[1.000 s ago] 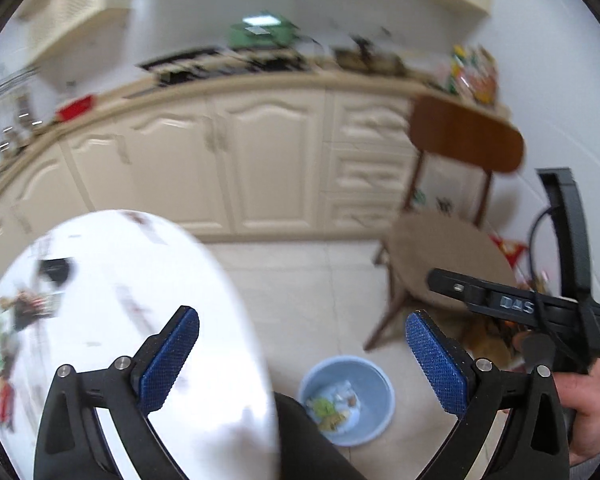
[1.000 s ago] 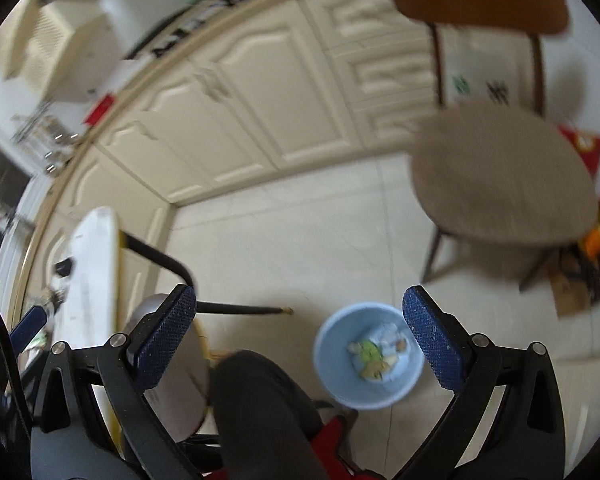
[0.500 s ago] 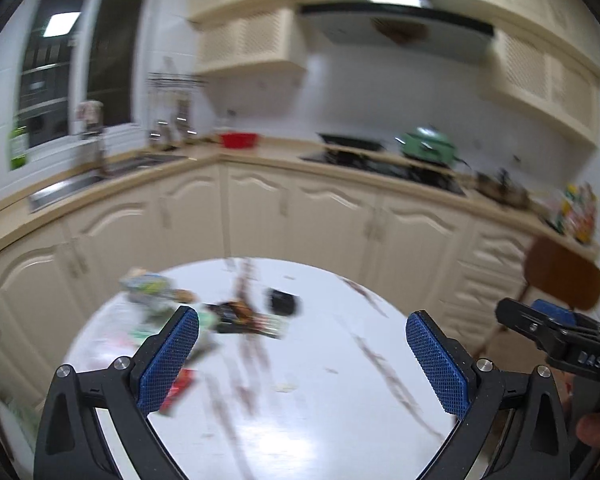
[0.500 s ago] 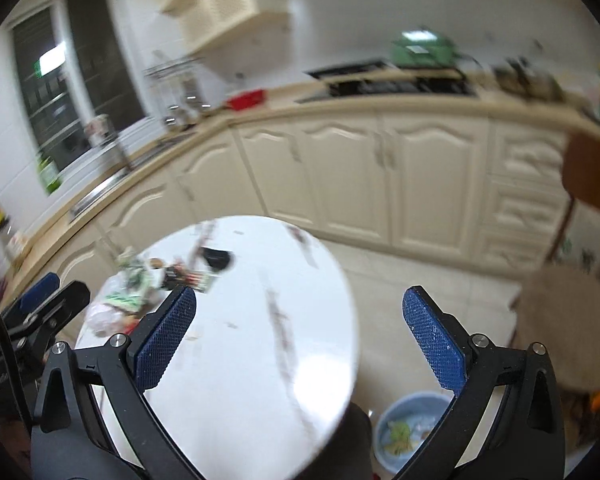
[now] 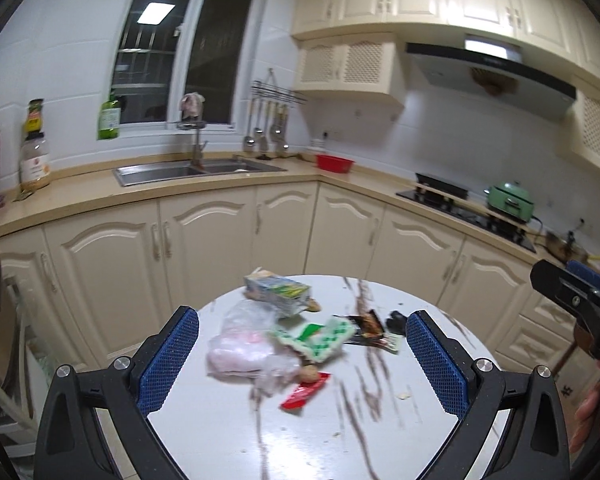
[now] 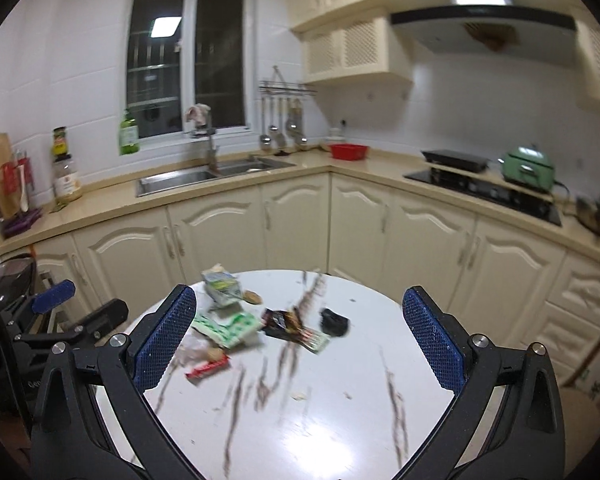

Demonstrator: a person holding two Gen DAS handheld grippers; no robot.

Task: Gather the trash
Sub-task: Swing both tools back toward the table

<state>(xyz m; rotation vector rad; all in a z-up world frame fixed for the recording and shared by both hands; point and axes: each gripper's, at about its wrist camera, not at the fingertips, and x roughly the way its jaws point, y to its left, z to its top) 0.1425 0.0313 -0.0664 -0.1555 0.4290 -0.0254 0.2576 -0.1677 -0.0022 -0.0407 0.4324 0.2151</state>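
I am looking along both grippers at a round white table point(image 5: 380, 432) with a small heap of litter on its far half. Going from the left: my left gripper point(image 5: 302, 356) is hanging above the near part of the table with its jaws spread wide and nothing between them. Straight ahead of that gap, closest of all, a crumpled clear bag point(image 5: 244, 350) with something pink inside is lying just past the left pad. A red wrapper point(image 5: 305, 391) is resting just to the right of the bag, its long axis running slantwise from near-left to far-right, almost centred between the jaws. Beyond it a green-and-white packet point(image 5: 314, 338) is lying across the line of approach, and farther off a small carton point(image 5: 278, 292) is sitting on its side.

My right gripper point(image 6: 300, 344) is also spread wide and empty, and it is hovering above the same table. From its view the heap is lying ahead and to the left of the gap: the red wrapper point(image 6: 207, 368) and green-and-white packet point(image 6: 226, 327) are near the left pad, while a dark wrapper point(image 6: 288, 324) and a small black lump point(image 6: 334, 322) are sitting nearer the centre line.

I judge the left gripper is the better placed for the bag and red wrapper, and the right for the dark wrapper. For the red wrapper I would turn the jaws to close across its narrow side.
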